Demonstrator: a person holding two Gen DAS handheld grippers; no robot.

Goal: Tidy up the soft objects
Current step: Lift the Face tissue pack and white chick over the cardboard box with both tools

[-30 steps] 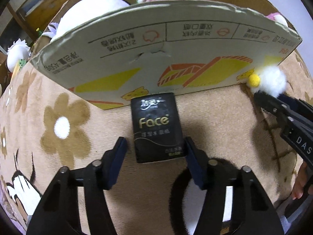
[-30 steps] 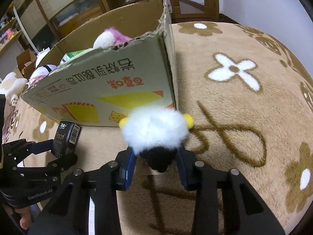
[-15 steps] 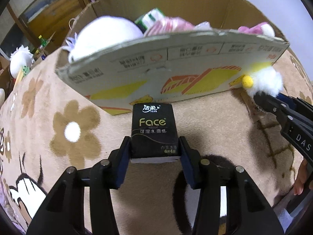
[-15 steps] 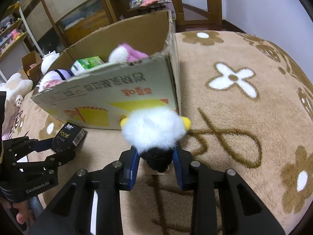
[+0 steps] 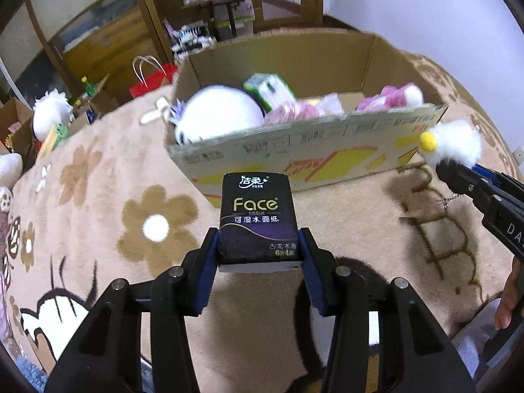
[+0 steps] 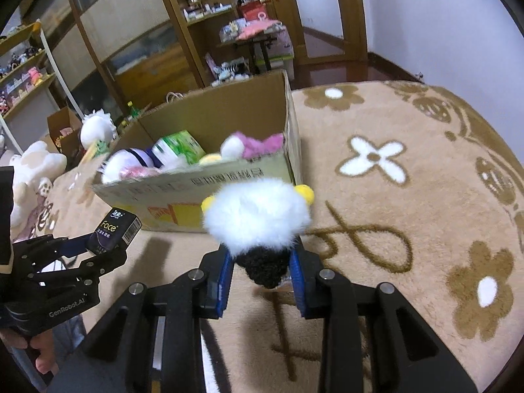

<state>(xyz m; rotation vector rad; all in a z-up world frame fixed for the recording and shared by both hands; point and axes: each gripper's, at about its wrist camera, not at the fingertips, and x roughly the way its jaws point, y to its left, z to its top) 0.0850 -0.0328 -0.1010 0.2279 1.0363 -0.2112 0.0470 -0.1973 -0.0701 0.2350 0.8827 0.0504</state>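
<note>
Tissue pack [image 5: 258, 219], light and squashy, sits mid-frame pinched at its sides by left gripper [image 5: 258, 258]; right gripper [image 6: 262, 263] clamps fluffy toy [image 6: 257, 217].

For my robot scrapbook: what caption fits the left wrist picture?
Left gripper holds a black Face tissue pack before an open cardboard box of plush toys.

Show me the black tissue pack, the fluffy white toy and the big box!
tissue pack [image 5: 257, 219], left wrist view, printed front.
fluffy white toy [image 6: 258, 217], right wrist view, white fur.
cardboard box [image 5: 311, 150], left wrist view, near wall.
</note>
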